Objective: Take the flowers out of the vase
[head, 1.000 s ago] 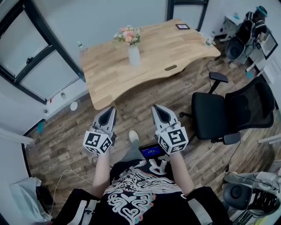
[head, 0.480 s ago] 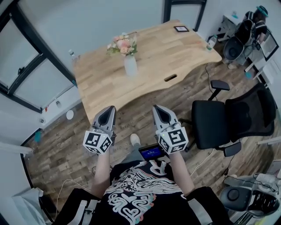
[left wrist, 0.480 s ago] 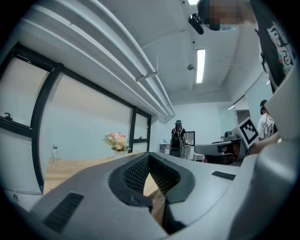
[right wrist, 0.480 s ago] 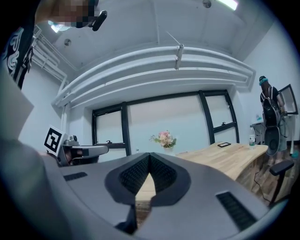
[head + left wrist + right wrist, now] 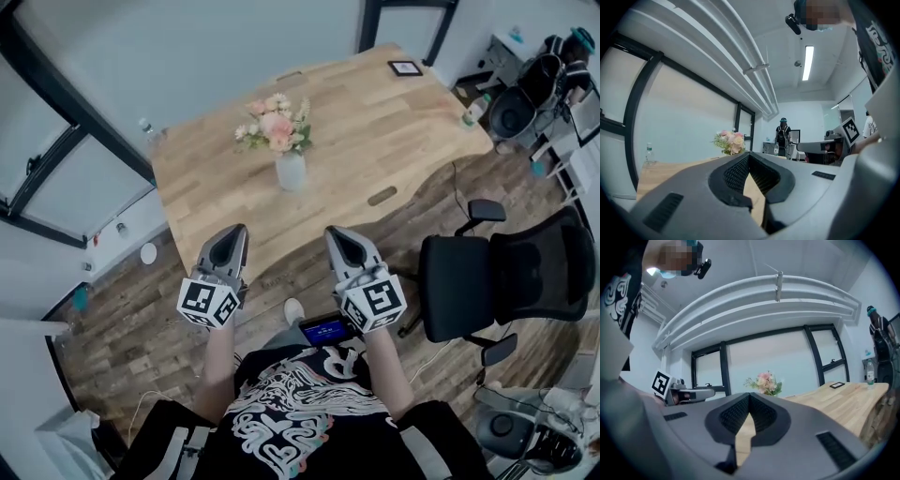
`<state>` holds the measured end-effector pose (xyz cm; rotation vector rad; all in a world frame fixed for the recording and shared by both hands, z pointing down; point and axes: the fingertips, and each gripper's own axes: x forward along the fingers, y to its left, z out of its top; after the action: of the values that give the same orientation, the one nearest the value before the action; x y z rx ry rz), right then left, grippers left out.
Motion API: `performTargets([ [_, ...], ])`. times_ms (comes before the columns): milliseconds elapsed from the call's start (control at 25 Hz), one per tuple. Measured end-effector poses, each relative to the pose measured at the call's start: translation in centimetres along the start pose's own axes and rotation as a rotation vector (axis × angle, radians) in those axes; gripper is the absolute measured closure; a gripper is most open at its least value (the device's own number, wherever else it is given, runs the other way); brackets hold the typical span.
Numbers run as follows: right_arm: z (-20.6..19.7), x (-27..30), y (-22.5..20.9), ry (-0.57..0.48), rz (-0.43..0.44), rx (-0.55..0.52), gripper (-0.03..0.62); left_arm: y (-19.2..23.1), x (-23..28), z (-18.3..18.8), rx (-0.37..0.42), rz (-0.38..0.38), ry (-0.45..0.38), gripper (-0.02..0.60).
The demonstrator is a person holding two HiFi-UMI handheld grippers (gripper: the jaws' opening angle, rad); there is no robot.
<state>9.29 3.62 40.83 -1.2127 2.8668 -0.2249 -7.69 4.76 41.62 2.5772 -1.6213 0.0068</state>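
Left gripper [image 5: 232, 236] and right gripper [image 5: 339, 239]: jaws together, nothing held, level before the wooden table [image 5: 394, 131]. Flowers [image 5: 275, 124] stand in the white vase [image 5: 291, 172], well apart. Recommended: open one gripper, clamp the stems above the rim, steady the vase, lift straight up.

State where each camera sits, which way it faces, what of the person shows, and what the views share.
Head view: on the person's head, steeply down at table, flowers in vase; shows shirt, left gripper, right gripper.
Left gripper view: on the left gripper, level along its shut jaws over the table; right gripper's marker cube at right.
Right gripper view: on the right gripper, level along its shut jaws; left gripper's marker cube at left.
Shared: all three see flowers and table.
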Motion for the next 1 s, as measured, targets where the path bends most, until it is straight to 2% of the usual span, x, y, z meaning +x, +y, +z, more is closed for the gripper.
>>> performTargets([
  [80,0.3,1.9,-0.5,-0.026,0.008,0.018,0.591,1.7,1.4,-0.4,-0.009,-0.002,0.009,0.578],
  [200,-0.3,4.4,-2.0,-0.007,-0.023,0.024,0.591,3.6,3.4,-1.3,-0.027,-0.015,0.025,0.578],
  [440,-1.2,7.9,-3.9,0.027,-0.076,-0.033,0.591,6.4,6.3,-1.5,-0.031,-0.056,0.014,0.578],
  [560,-0.5,8.4,-4.0,0.004,-0.073,-0.084,0.591,6.9,7.5,-1.7,-0.023,-0.071,0.005,0.578],
  [1000,-1.9,10.4,-5.7,0.074,-0.099,-0.093,0.590,8.0,10.5,-2.1,0.003,-0.079,0.005,0.578],
])
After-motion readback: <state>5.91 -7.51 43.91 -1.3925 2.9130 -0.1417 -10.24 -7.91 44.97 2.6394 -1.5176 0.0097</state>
